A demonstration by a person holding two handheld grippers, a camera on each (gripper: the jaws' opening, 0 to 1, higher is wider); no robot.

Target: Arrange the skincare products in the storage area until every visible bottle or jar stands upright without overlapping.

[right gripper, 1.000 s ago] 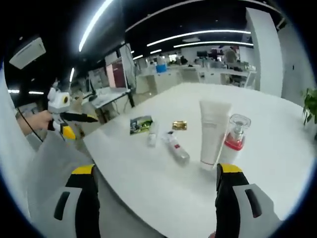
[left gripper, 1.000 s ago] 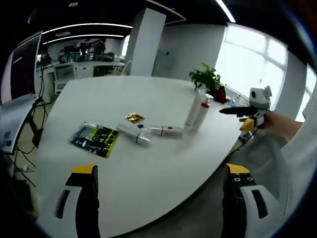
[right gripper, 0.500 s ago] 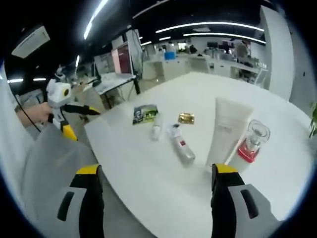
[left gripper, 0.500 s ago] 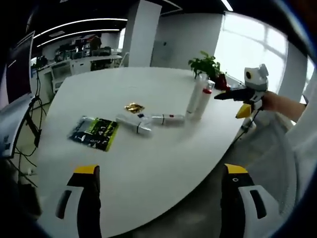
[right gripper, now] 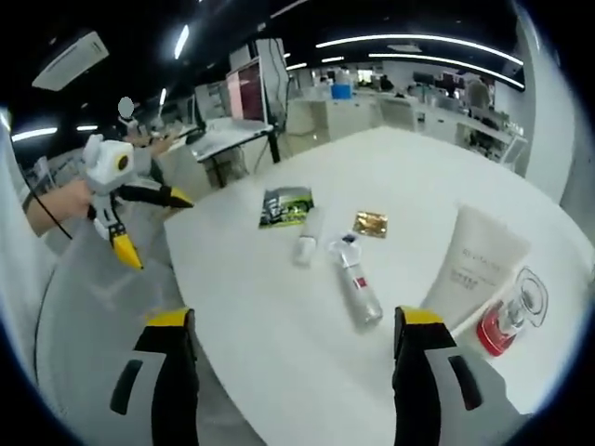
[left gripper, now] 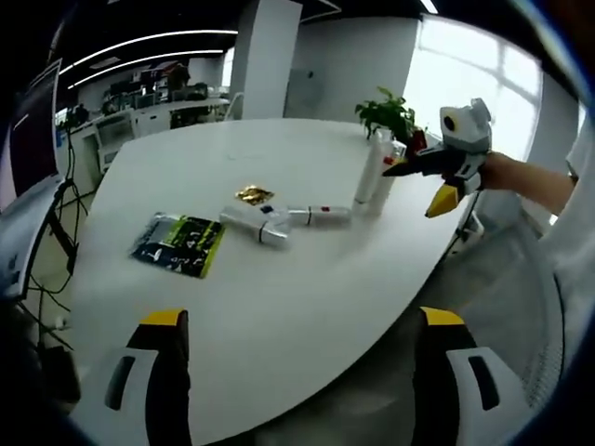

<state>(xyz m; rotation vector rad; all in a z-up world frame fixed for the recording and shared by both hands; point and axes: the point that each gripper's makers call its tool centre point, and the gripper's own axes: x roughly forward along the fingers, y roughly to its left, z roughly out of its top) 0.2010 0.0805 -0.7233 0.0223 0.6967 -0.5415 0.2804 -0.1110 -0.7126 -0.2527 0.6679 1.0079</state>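
An open-plan office. Rows of desks [right gripper: 409, 116] with monitors [right gripper: 244, 93] stand under long ceiling light strips [right gripper: 418, 42]. A big white meeting table [left gripper: 279, 279], a square pillar [left gripper: 260, 60] and tall windows [left gripper: 465, 84] fit that.

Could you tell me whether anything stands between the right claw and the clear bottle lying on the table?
Nothing visible does: bare white table lies between the open right claw and the lying clear bottle. The standing white tube is off to the side.

bright window glare, fisheye edges, soft

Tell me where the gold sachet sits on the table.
In the right gripper view the gold sachet lies flat on the white table, just right of the green packet and beyond the lying clear bottle.
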